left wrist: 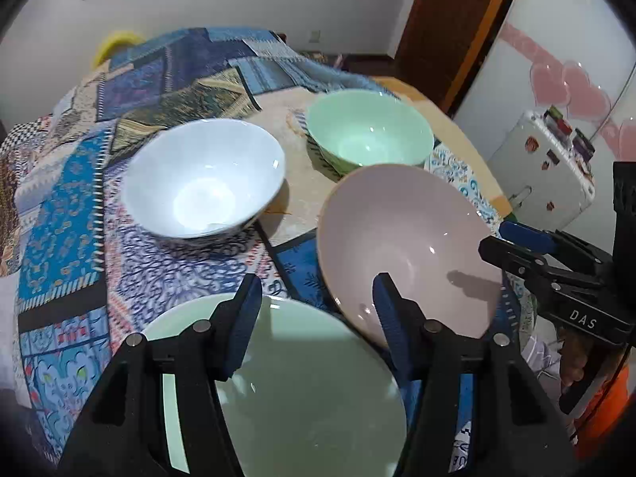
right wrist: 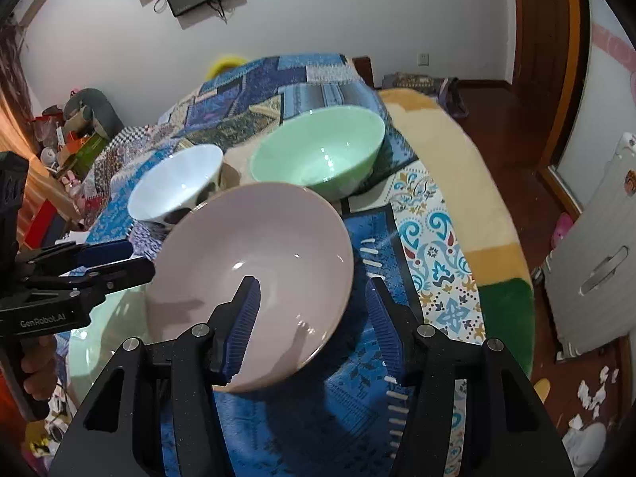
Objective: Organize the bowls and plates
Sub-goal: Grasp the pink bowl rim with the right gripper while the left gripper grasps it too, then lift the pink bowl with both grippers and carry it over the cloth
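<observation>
- Right gripper (right wrist: 312,314) fingers spread astride the tilted pink bowl (right wrist: 254,278) rim, apparently ungripped; it could slide onto the green plate (left wrist: 302,389).
- Left gripper (left wrist: 316,314) released, hovering.

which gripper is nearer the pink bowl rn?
Right. The right gripper straddles the pink bowl rim, jaws open. The left gripper hovers over the green plate beside it.

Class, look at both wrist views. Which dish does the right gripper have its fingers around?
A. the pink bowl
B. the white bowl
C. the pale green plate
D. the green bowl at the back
A: in the right wrist view the right gripper is open, with one finger inside the pink bowl and the other outside its rim, while the white bowl and green bowl stand farther back.
</observation>
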{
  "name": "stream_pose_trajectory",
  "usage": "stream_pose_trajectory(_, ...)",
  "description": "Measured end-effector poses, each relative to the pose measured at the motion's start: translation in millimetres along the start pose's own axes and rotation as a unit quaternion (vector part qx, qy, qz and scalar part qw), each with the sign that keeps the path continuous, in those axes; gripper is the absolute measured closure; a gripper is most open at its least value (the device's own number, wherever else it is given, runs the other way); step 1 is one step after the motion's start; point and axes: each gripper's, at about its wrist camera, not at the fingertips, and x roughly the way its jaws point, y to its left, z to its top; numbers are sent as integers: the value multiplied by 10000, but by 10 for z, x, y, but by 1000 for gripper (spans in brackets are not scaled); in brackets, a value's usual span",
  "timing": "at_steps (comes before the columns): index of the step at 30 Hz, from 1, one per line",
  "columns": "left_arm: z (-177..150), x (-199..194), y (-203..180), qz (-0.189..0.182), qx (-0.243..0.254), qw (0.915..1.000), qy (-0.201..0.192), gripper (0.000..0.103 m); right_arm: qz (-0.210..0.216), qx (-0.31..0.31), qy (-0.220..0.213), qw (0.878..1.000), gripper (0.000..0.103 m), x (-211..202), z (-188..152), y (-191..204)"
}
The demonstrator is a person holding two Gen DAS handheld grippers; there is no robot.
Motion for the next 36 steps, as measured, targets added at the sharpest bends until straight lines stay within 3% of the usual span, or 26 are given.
stream_pose_trajectory(6,69,257,-20,-9,44,9997,247,45,147,-6,237,9996,51,145,-62,-32)
stream_pose_trajectory(10,87,430,-33,-101,52,9988,469,56,405,212,380,9982,52,233,-83,-94)
stream_pose_trajectory(14,88,516,-25,-172,-5,9984,542,61,515,307,467,9971,66,277,-107,-119)
stream_pose_trajectory(16,89,553,-39,-221,3,9981,583,69,565,311,521,9966,72,302,-125,-108)
stream_pose_trajectory(22,92,626,-105,-303,75,9972,680,81,640,455,561,9953,79,324,-161,-162)
stream_pose_trajectory(36,44,535,-179,-238,148,9980,560,82,503,580,440,9961,80,200,-120,-168)
